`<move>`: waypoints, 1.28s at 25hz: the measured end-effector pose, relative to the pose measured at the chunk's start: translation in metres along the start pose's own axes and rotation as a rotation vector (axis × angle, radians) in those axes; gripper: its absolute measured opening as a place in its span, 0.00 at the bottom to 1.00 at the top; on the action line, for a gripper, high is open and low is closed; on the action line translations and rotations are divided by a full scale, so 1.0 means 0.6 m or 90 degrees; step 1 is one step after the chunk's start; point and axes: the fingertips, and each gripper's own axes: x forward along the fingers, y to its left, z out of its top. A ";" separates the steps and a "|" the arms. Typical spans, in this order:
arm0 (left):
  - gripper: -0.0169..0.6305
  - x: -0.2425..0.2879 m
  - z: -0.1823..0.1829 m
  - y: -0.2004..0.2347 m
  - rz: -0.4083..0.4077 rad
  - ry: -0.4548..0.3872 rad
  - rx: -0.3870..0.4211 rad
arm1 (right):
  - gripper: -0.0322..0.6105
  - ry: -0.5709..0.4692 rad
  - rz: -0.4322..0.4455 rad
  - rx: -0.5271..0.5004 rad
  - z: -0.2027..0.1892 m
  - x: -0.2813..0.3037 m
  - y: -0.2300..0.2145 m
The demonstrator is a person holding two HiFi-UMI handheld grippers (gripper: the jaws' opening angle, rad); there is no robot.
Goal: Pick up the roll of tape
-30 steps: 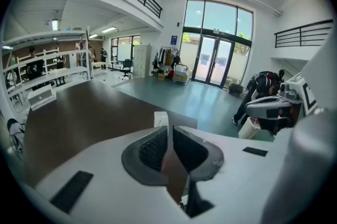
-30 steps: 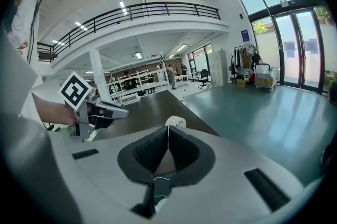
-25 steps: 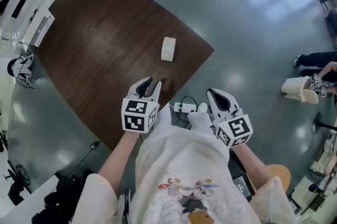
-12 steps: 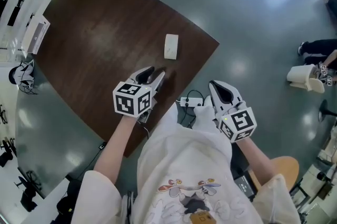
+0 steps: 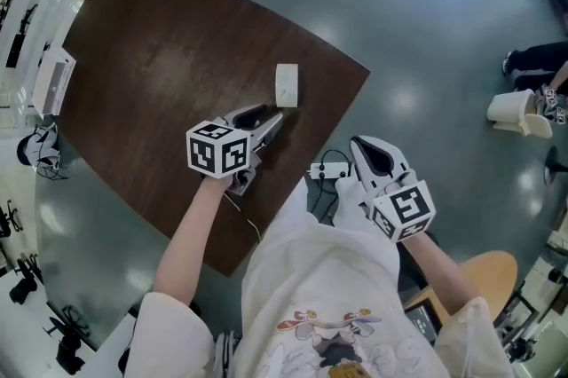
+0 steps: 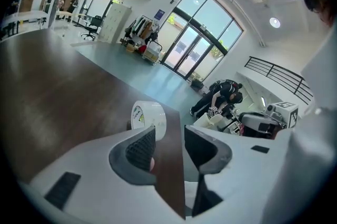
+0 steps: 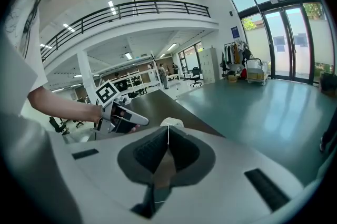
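Left gripper [image 5: 269,119]: jaws have just been opening and are spread wide, nothing between them. Just ahead, the roll of tape [image 5: 287,85] stands on edge near the table [image 5: 160,57] border; likely light, stiff and smooth, so best pinched across its flat sides. Right gripper [image 5: 368,156]: jaws pressed together, empty.

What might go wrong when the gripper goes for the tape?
The roll of tape stands on its rim near the table edge, so a nudge might roll it off. The left gripper, whose jaws have just been opening with nothing between them, aims off-centre; one jaw may bump the roll instead of straddling it.
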 end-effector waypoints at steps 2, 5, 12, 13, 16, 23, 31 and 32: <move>0.28 0.010 0.006 0.012 -0.024 -0.001 -0.015 | 0.06 -0.001 -0.002 0.005 0.003 0.007 0.000; 0.28 0.024 0.009 0.030 -0.047 0.008 -0.021 | 0.06 -0.001 -0.003 0.011 0.006 0.018 0.000; 0.28 0.052 0.017 0.056 -0.086 0.019 -0.030 | 0.06 0.012 -0.006 0.015 -0.001 0.028 0.001; 0.28 0.057 0.018 0.060 -0.095 0.019 -0.034 | 0.06 0.014 -0.006 0.015 -0.003 0.028 0.001; 0.28 0.069 0.021 0.068 -0.126 0.027 -0.046 | 0.06 0.017 -0.008 0.016 -0.004 0.027 -0.001; 0.28 0.095 0.027 0.082 -0.204 0.057 -0.089 | 0.06 0.029 -0.022 0.028 -0.020 0.031 -0.014; 0.28 0.111 0.036 0.078 -0.290 0.072 -0.148 | 0.06 0.047 -0.030 0.026 -0.030 0.054 -0.030; 0.28 0.114 0.034 0.077 -0.301 0.074 -0.154 | 0.06 0.049 -0.030 0.026 -0.032 0.057 -0.032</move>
